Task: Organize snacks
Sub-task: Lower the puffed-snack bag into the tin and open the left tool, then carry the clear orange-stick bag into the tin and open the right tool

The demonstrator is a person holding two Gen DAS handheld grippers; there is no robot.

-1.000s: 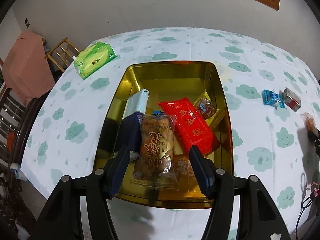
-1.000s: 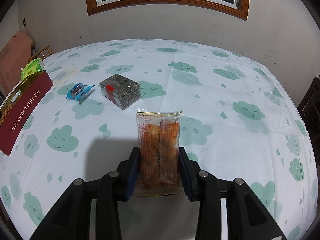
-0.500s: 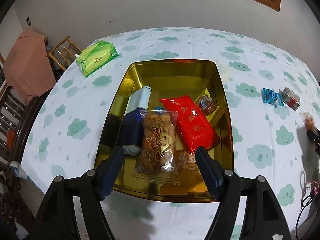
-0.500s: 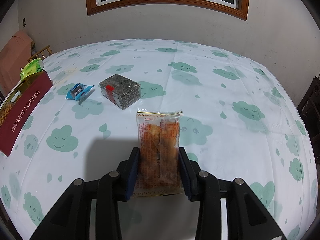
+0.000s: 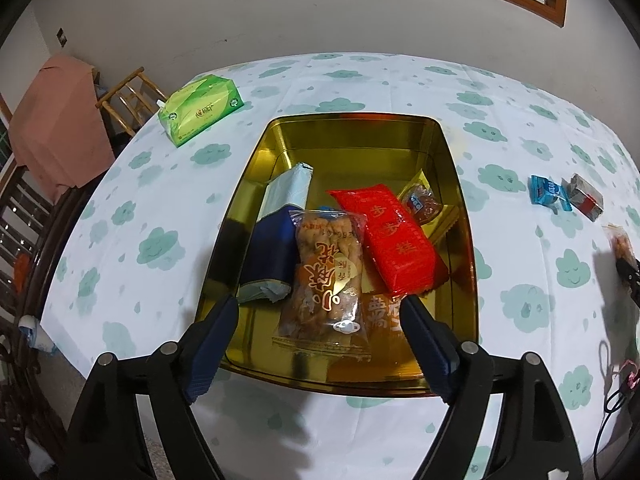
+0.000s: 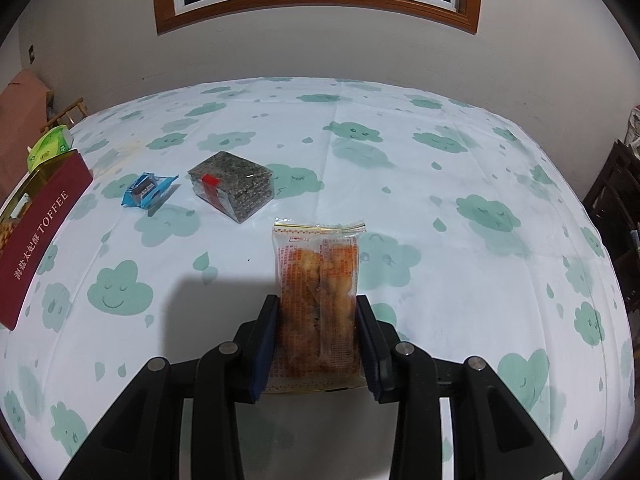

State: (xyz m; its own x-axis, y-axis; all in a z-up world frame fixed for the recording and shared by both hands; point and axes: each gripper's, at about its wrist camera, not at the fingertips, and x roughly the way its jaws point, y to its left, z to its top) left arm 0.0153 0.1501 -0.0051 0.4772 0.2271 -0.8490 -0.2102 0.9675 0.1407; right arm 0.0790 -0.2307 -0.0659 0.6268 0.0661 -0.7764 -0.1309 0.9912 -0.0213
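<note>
Two views show a table under a white cloth [image 6: 400,184] printed with green clouds.

From the left wrist camera, the left gripper [image 5: 320,320] hangs over the near end of a gold tin [image 5: 360,128]. Its jaws are opening, spread wide with nothing pressed between the pads; a clear bag of fried twists [image 5: 328,276] lies in the tin below the gap, free of both fingers. Beside that bag, toward the tin's left wall, lies a dark blue and pale blue packet [image 5: 276,236]. On the other side lies a red packet [image 5: 392,240] with gold lettering, partly over an orange wrapper [image 5: 382,312] on the tin floor. A small brown sweet in clear wrap [image 5: 424,204] sits near the right wall. Outside the tin, a green tissue pack [image 5: 200,108] lies at the far left of the table. A blue wrapper [image 5: 546,192] and a small grey and red packet [image 5: 586,200] lie just beside each other on the right.

From the right wrist camera, the right gripper [image 6: 316,332] is clenched on a clear bag of orange biscuits [image 6: 320,288], one pad against each long side, with the jaws closing slightly. Farther off lie a dark speckled block in clear wrap [image 6: 234,186] and the blue wrapper [image 6: 146,190]. The tin's dark red side [image 6: 40,236], lettered TOFFEE, stands at the left edge.
</note>
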